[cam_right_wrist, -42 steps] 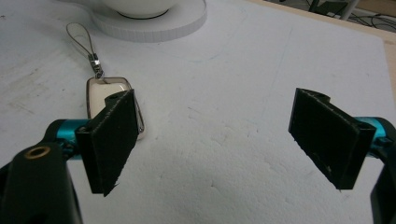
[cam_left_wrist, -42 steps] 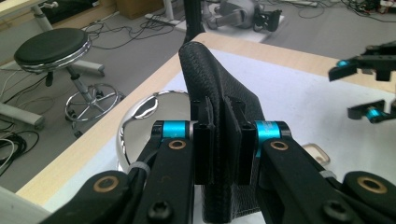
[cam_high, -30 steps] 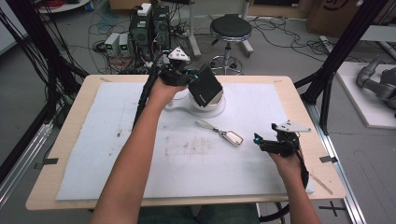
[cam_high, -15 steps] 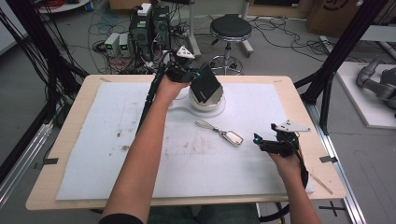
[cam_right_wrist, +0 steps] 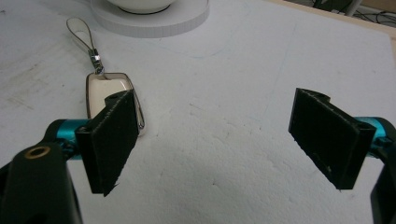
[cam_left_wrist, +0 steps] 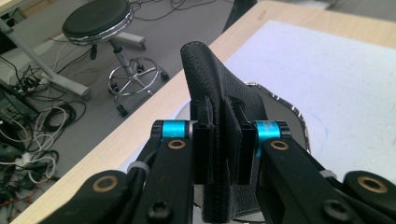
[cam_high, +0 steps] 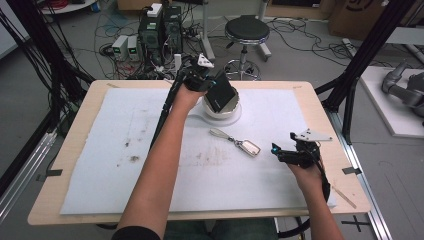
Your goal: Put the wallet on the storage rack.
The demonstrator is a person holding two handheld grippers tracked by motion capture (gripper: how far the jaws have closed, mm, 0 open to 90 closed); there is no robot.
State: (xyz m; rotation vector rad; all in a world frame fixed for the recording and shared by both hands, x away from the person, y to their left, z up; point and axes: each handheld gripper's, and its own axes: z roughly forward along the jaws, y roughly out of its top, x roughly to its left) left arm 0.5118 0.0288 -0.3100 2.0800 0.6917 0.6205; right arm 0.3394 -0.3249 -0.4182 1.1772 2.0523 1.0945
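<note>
Clamped jaws on your left gripper (cam_left_wrist: 223, 140) pinched a black leather wallet (cam_high: 220, 93), held upright by its lower edge over the white bowl (cam_high: 231, 106) at the far middle of the table (cam_high: 320, 107). Against the earlier frames, you had carried the wallet a little farther back and tilted it more steeply, so it hung above the bowl's rim instead of beside it. I judge that the wallet was being brought to the bowl; whether it touched the rim could not be told.

At mid-table, the car key with its strap (cam_high: 242, 143) lay flat on the white mat (cam_high: 100, 150), unmoved and apart from both grippers.

Your right gripper (cam_right_wrist: 229, 140) rested low on the mat with its jaws wide and empty, the key just beside its left pad (cam_right_wrist: 112, 140). It had not shifted.
</note>
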